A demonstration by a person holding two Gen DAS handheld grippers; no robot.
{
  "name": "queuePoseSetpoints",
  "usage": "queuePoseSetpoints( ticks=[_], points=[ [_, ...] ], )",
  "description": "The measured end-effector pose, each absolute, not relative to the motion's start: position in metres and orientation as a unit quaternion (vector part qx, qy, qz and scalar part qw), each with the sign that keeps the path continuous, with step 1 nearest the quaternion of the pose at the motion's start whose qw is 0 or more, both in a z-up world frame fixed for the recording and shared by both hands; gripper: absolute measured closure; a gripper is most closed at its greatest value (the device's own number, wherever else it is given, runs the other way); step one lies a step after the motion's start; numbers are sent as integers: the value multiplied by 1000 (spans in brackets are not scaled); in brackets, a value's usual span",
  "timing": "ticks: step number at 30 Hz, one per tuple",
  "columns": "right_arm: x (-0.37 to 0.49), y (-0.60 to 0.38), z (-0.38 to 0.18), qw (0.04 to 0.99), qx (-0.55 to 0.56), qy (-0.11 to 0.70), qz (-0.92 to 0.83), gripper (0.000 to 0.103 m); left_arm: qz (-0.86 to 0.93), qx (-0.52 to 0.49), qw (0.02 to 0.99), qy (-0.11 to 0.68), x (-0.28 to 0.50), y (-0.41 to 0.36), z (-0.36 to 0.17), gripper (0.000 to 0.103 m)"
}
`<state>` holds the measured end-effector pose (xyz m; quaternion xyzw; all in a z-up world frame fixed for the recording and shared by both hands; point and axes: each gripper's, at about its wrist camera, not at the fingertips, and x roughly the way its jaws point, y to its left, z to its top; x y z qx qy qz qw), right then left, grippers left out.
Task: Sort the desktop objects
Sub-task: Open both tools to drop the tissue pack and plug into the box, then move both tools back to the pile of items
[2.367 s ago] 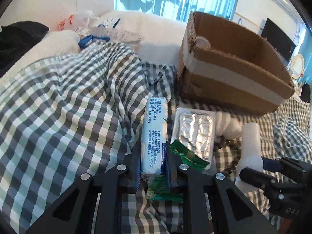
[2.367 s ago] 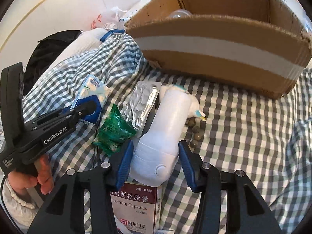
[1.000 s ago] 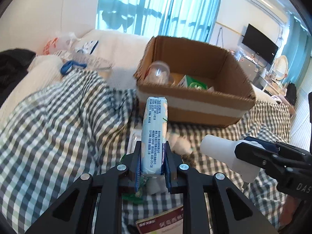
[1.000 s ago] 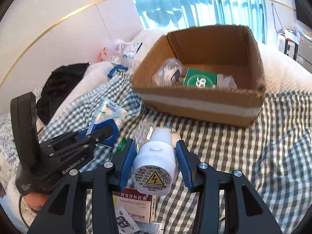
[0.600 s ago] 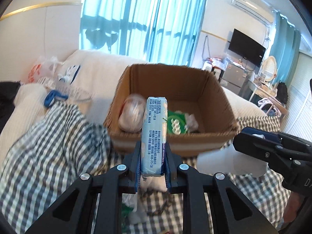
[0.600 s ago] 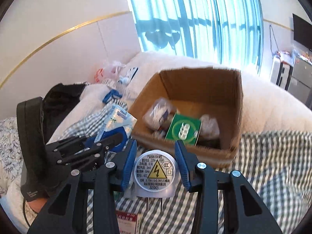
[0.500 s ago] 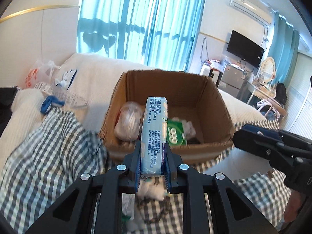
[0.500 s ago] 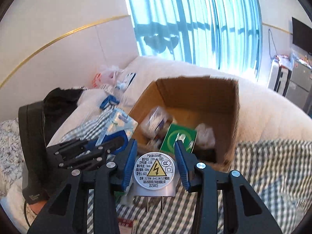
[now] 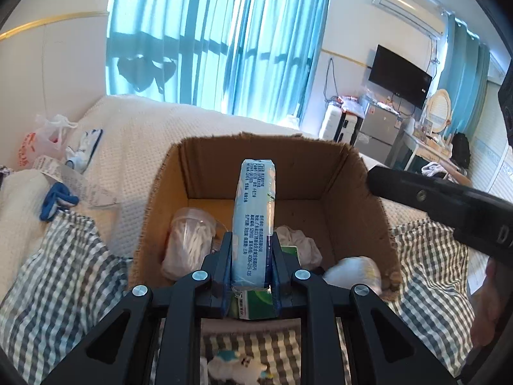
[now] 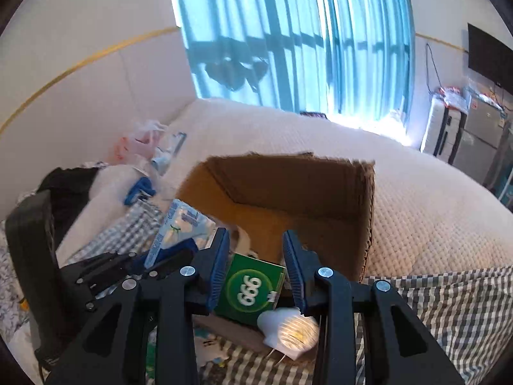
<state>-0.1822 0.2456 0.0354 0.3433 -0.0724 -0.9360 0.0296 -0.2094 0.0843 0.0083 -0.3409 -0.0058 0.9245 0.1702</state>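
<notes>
Nearest to us in the left wrist view, our left gripper (image 9: 252, 268) is clamped on a pale blue tissue pack (image 9: 255, 221), which stands upright between the fingers with its printed side facing the camera and its top end reaching up in front of the far wall of the cardboard box (image 9: 349, 179). Our right gripper (image 10: 256, 263) has its jaws spread wide with nothing between them; just below its right finger a white plug-in device (image 10: 290, 329), blurred, sits at the box's near edge, and in the left wrist view the same white shape (image 9: 352, 271) lies inside the box's near right corner. Between the right gripper's fingers we look down on a green box marked 999 (image 10: 251, 288) lying on the box floor. In the left wrist view a clear tub of cotton swabs (image 9: 189, 240) lies in the box's left part and a crumpled white tissue (image 9: 298, 245) sits just right of the held pack. The box rests on a grey checked cloth (image 9: 57, 272) spread over a white bed (image 10: 433, 211). Farther left on the bed lie a blue item (image 9: 57, 197) and a white plastic bag (image 9: 45, 141). Beyond stand blue curtains (image 9: 221, 38), and to the right a wall television (image 9: 399, 75) and an air conditioner (image 9: 407, 9).
</notes>
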Motion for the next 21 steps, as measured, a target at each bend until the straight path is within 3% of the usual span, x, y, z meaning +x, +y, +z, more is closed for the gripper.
queuePoseSetpoints(
  ticks=[5,7,8,9,11,13,15,21],
  points=[
    [-182,257,13,26,345,-88,-934,68,914,-367,173,1,-233,100,-17,83],
    [-180,262,9,23,345,-93,-934,67,909,-380,172,12,-239,105,-26,78],
    [-177,264,8,23,343,-96,-934,61,906,-386,172,16,-242,107,-29,67],
    [-175,265,8,21,341,-99,-935,55,903,-393,172,19,-243,107,-32,45],
    [-166,265,10,18,335,-103,-936,53,906,-390,163,12,-240,103,-32,24],
    [-156,263,12,17,332,-102,-938,49,912,-379,158,5,-232,96,-27,22],
    [-142,260,15,18,326,-104,-940,38,912,-382,151,5,-224,86,-20,17],
    [-97,238,26,38,312,-96,-945,30,924,-369,102,1,-181,38,8,0]
  ],
)
